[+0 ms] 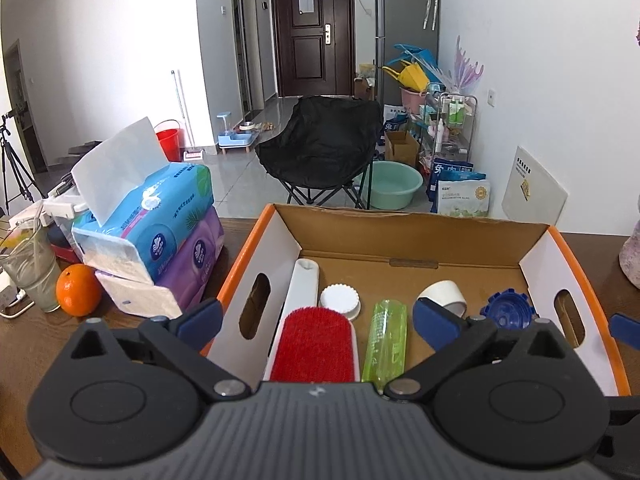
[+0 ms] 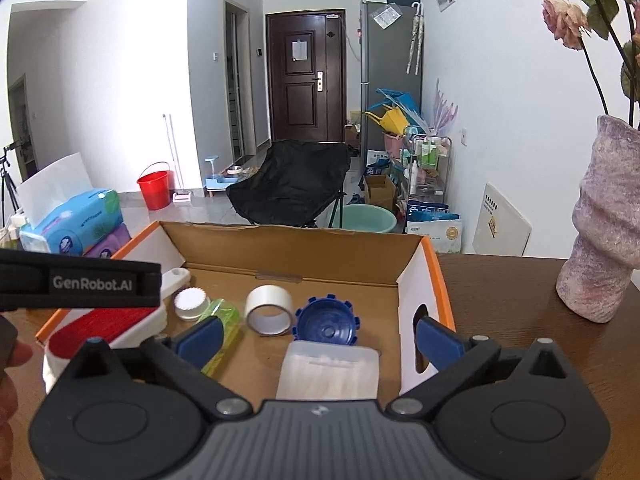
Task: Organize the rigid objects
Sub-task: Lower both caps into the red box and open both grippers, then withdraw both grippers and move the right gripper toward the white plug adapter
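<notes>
Looking along the left gripper (image 1: pixel 318 322), whose fingers are spread wide and hold nothing, most of the sorting seems done: the cardboard box (image 1: pixel 404 232) on the wooden table (image 1: pixel 32 344) already holds a row of hard items. A red-faced lint brush (image 1: pixel 314 344) lies along the box's left wall, its white handle pointing to the far wall. Just beside it sit a white ridged cap (image 1: pixel 340 300), a green translucent bottle (image 1: pixel 386 344) lying flat, a roll of white tape (image 1: pixel 442 294) and a blue notched cap (image 1: pixel 508 308) near the right wall. Outside, by the table's left edge, an orange (image 1: pixel 78 290), a glass (image 1: pixel 30 276) and stacked tissue packs (image 1: pixel 160 236) stand apart from the box.

Through the right wrist camera, the right gripper (image 2: pixel 318 340) is likewise released and empty, hovering over the box's near edge. A clear plastic case (image 2: pixel 328 372) lies directly beneath it inside the box, in front of the blue cap. A mottled vase (image 2: pixel 600 232) stands on the table beyond the right wall. I judge little remains, perhaps only tidying.
</notes>
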